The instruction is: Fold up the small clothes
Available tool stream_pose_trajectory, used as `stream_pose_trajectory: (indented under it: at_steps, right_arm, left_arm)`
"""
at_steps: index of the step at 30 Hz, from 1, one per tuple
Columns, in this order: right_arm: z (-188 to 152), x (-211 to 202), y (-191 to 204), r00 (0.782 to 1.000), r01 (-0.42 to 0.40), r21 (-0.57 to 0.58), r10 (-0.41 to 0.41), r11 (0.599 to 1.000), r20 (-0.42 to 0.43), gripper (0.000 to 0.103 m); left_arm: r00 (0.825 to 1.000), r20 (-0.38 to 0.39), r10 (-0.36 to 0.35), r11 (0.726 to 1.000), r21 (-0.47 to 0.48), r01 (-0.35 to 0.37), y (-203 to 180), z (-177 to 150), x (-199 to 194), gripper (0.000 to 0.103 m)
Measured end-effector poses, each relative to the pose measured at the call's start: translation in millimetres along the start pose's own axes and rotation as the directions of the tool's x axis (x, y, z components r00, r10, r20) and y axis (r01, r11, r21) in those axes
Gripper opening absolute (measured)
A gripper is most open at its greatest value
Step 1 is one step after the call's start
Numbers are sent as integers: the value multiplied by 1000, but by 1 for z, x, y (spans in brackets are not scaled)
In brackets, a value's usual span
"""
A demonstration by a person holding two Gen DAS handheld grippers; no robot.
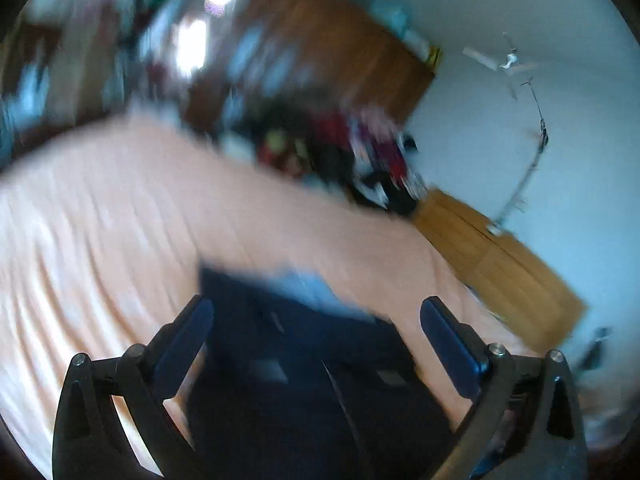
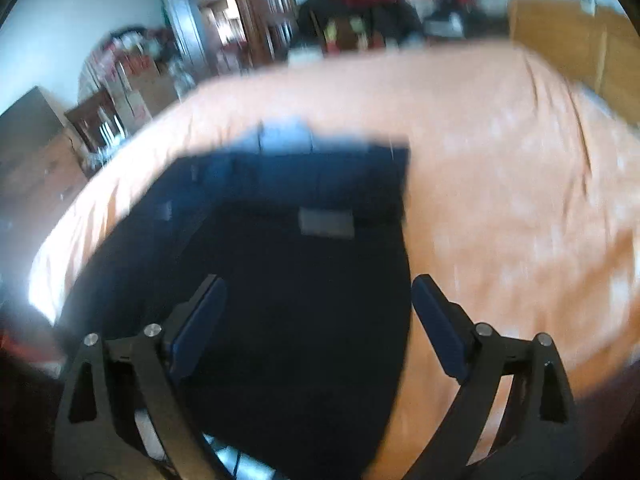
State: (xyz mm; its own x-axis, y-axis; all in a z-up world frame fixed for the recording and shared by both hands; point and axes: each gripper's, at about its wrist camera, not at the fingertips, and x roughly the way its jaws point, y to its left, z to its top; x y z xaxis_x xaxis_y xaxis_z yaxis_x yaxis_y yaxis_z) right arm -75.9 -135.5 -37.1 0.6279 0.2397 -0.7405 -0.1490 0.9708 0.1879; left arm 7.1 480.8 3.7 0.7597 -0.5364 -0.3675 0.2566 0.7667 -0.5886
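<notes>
Dark navy garment spread on peach bedsheet, lighter blue lining at far edge; grey patch label blurred, writing unreadable. Left gripper above garment, jaws apart, empty. Right gripper likewise, jaws apart.

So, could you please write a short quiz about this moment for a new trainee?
1. True or false: the left hand-held gripper is shut on the dark navy garment.
2. What colour is the bed sheet? A green, B peach-orange, C grey.
3. Fill in: the right hand-held gripper is ____.

Key: 1 false, it is open above the cloth; 2 B; 3 open.
</notes>
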Motion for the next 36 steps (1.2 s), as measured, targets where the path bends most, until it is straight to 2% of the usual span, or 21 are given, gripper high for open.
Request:
stream_pose_trajectory:
  at_steps: [2, 4, 6, 9, 11, 14, 15, 17, 20, 22, 24, 26, 27, 29, 32, 35, 36]
  right_arm:
    - [-39, 6, -21, 988, -46, 102, 60, 994, -140, 87]
    - [-69, 10, -35, 970, -63, 174, 101, 983, -221, 77]
    - [-97, 17, -46, 950, -44, 211, 106, 977, -292, 63]
    - [-110, 25, -51, 952, -56, 253, 128, 966, -279, 62]
    - [-106, 29, -53, 957, -86, 273, 156, 958, -245, 62]
    - [-100, 45, -52, 955, -97, 274, 166, 957, -245, 62]
    - [-104, 48, -52, 954, -74, 262, 145, 962, -263, 61]
    - [-102, 50, -42, 953, -81, 234, 144, 969, -267, 61]
    - [-106, 67, -35, 931, -56, 224, 132, 973, -341, 61]
    - [-107, 74, -37, 920, -79, 267, 174, 960, -351, 61]
    - [-106, 75, -36, 900, -192, 356, 308, 915, -308, 59]
    - [-102, 73, -34, 887, -260, 394, 379, 882, -263, 59]
    - [-101, 74, -35, 884, -270, 404, 391, 874, -256, 59]
    - [-101, 79, -35, 882, -263, 410, 390, 873, -265, 59]
    - [-100, 88, -33, 878, -254, 411, 387, 875, -283, 59]
    - [-99, 99, -22, 872, -250, 404, 386, 880, -301, 59]
    - [-104, 97, -25, 869, -250, 400, 386, 882, -308, 59]
  left_arm:
    - [995, -74, 60, 998, 39, -57, 11, -30, -5, 101]
    - [988, -132, 82, 996, 45, -76, 19, -57, -9, 101]
    - [978, -175, 116, 993, 48, -109, 27, -88, -17, 101]
    - [962, -229, 145, 989, 16, -146, 42, -122, -26, 100]
    - [956, -252, 149, 987, -24, -160, 55, -137, -31, 99]
    - [953, -265, 143, 983, -71, -167, 72, -145, -34, 95]
    - [953, -265, 146, 983, -69, -169, 71, -149, -37, 95]
    - [948, -272, 167, 981, -53, -188, 74, -154, -38, 95]
    - [944, -286, 166, 980, -56, -189, 77, -160, -38, 95]
    - [938, -310, 157, 983, -47, -180, 77, -162, -35, 95]
    - [923, -358, 144, 985, -39, -169, 78, -166, -28, 94]
    - [906, -408, 109, 987, -61, -146, 81, -170, -24, 86]
    - [901, -424, 91, 988, -74, -135, 84, -172, -24, 81]
    - [897, -438, 61, 990, -86, -109, 86, -173, -26, 80]
    - [881, -472, 16, 994, -90, -66, 81, -178, -26, 79]
    - [860, -509, 32, 997, -50, -66, 73, -186, -21, 79]
    - [848, -528, 45, 997, -35, -75, 71, -190, -18, 78]
